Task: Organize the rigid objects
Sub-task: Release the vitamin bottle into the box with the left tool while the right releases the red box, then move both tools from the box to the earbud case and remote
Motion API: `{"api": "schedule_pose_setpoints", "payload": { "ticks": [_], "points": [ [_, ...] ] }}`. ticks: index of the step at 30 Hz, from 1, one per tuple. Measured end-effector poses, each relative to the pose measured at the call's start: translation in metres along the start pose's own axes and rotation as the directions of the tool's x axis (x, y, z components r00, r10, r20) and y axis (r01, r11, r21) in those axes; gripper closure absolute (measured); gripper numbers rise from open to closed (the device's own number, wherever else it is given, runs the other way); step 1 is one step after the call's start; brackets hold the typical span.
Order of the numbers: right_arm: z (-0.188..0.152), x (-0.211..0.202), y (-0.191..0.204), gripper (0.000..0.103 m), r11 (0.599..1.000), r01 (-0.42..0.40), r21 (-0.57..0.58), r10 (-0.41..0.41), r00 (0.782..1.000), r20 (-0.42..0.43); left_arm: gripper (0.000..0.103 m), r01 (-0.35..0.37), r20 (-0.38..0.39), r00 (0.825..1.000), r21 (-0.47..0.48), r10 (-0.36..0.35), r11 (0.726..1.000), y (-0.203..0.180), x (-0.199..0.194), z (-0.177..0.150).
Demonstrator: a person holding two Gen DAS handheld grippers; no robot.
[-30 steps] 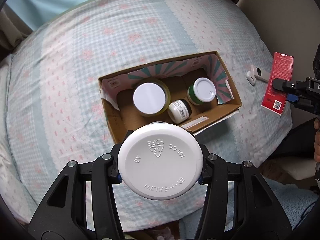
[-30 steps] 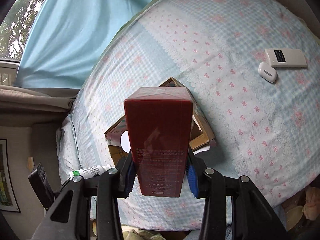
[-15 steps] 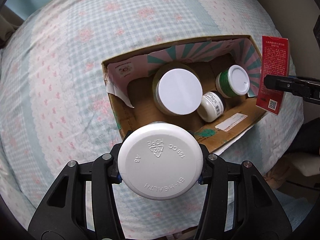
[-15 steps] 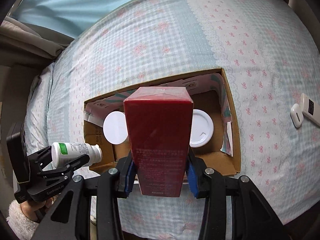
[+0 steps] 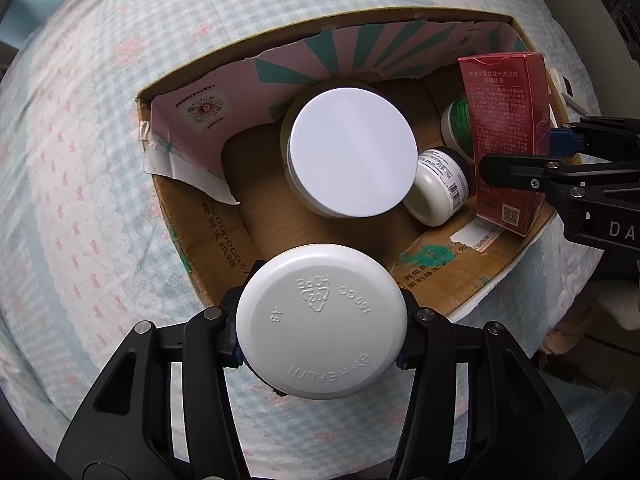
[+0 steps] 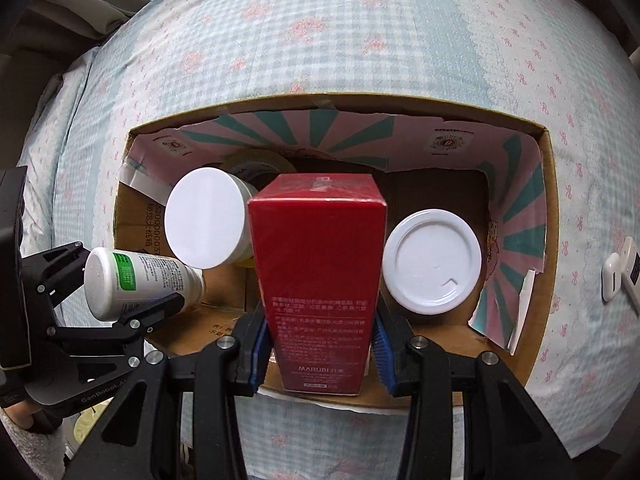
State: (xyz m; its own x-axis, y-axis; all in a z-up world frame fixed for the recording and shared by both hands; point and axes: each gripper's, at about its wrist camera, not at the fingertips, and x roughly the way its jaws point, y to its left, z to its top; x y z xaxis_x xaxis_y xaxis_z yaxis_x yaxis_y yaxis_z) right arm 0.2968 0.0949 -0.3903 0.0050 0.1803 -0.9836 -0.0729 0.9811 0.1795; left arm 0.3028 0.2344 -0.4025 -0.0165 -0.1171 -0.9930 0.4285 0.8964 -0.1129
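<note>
Left wrist view: left gripper clamped on white bottle, now over near wall of cardboard box, closer than second ago; bottle body hidden behind base.

Right wrist view: right gripper pinching red carton, lowered between jars; small jar hidden. Both near release.

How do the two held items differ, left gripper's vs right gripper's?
The white bottle in the left gripper is round with a green label; the red carton in the right gripper is square-sided and printed. The bottle lies tilted sideways; the carton stands upright. Both are clamped over the cardboard box.
</note>
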Motion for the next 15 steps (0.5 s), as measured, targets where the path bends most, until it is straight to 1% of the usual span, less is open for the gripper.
{"api": "schedule_pose_setpoints", "payload": {
  "ticks": [1, 2, 3, 4, 5, 6, 7, 9, 11, 15],
  "points": [
    [0.001, -0.001, 0.003, 0.063, 1.0, 0.017, -0.008, -0.017, 1.0, 0.01, 0.048, 0.008, 0.016, 1.0, -0.003, -0.008, 1.0, 0.0, -0.004, -0.001],
    [0.001, -0.002, 0.005, 0.062, 0.999, 0.036, -0.019, -0.036, 0.999, 0.023, 0.036, 0.02, 0.032, 0.999, -0.01, -0.02, 1.0, 0.001, -0.009, -0.002],
    [0.001, -0.003, 0.006, 0.057, 0.999, 0.048, -0.026, -0.047, 0.998, 0.032, 0.0, 0.043, 0.049, 0.998, -0.016, -0.042, 0.999, 0.002, -0.015, -0.003],
    [0.001, -0.005, 0.007, 0.05, 0.998, 0.053, -0.026, -0.052, 0.998, 0.041, 0.0, 0.078, 0.073, 0.994, -0.023, -0.076, 0.997, 0.003, -0.021, -0.005],
    [0.001, -0.009, 0.006, 0.023, 0.998, 0.058, -0.023, -0.056, 0.997, 0.048, 0.0, 0.086, 0.092, 0.992, -0.036, -0.082, 0.996, 0.006, -0.026, -0.007],
    [-0.001, -0.013, 0.005, 0.0, 0.998, 0.059, -0.019, -0.058, 0.996, 0.066, 0.0, 0.075, 0.102, 0.992, -0.053, -0.069, 0.996, 0.008, -0.029, -0.009],
    [-0.003, -0.018, 0.003, 0.0, 0.998, 0.059, -0.01, -0.058, 0.994, 0.091, 0.0, 0.068, 0.108, 0.992, -0.07, -0.06, 0.995, 0.011, -0.032, -0.011],
    [-0.008, -0.026, -0.003, 0.0, 0.997, 0.072, 0.018, -0.074, 0.99, 0.12, 0.0, 0.087, 0.118, 0.99, -0.11, -0.074, 0.99, 0.018, -0.033, -0.019],
    [-0.013, -0.03, -0.008, 0.0, 0.997, 0.058, 0.048, -0.064, 0.99, 0.127, 0.0, 0.108, 0.121, 0.988, -0.139, -0.091, 0.984, 0.023, -0.035, -0.03],
    [-0.021, -0.035, -0.012, 0.0, 0.996, 0.048, 0.073, -0.057, 0.991, 0.125, 0.0, 0.094, 0.111, 0.991, -0.155, -0.078, 0.983, 0.02, -0.039, -0.042]
  ]
}}
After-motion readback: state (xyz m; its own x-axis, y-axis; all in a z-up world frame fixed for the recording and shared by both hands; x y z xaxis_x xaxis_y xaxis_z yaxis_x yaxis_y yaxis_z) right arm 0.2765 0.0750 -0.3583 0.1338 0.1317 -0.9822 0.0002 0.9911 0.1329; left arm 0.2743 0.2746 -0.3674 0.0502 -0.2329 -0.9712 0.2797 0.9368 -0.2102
